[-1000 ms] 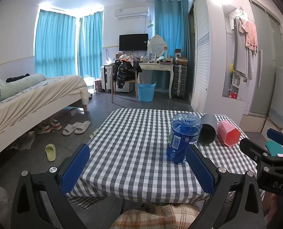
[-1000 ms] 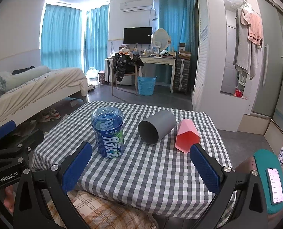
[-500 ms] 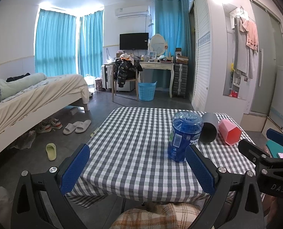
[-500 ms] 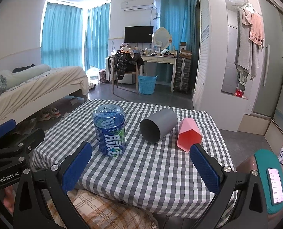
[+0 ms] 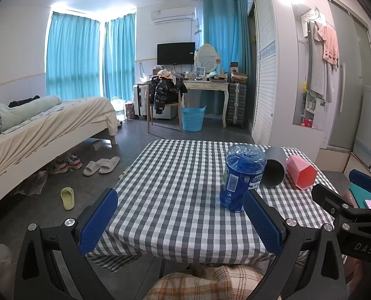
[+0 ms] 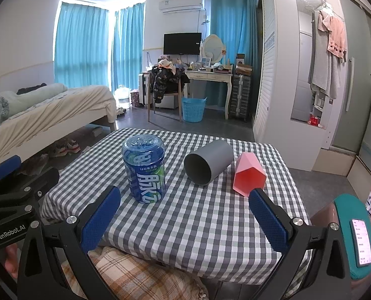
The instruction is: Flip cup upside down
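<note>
A checked table (image 6: 200, 225) spreads ahead of the jaws, and a blue jar (image 6: 144, 171) stands upright on it, just beyond the left jaw in the right wrist view. Far past the jaws a blue basket (image 6: 193, 109) sits on the floor beside a chair (image 6: 166, 92) draped with a dark jacket, with a desk (image 6: 209, 76) and TV (image 6: 182, 43) behind. Left of the jaws lies a bed (image 5: 42, 125); slippers (image 5: 101, 165) and a green one (image 5: 67, 197) rest on the floor near it. Right of the jaws, towels (image 6: 329, 50) hang.
</note>
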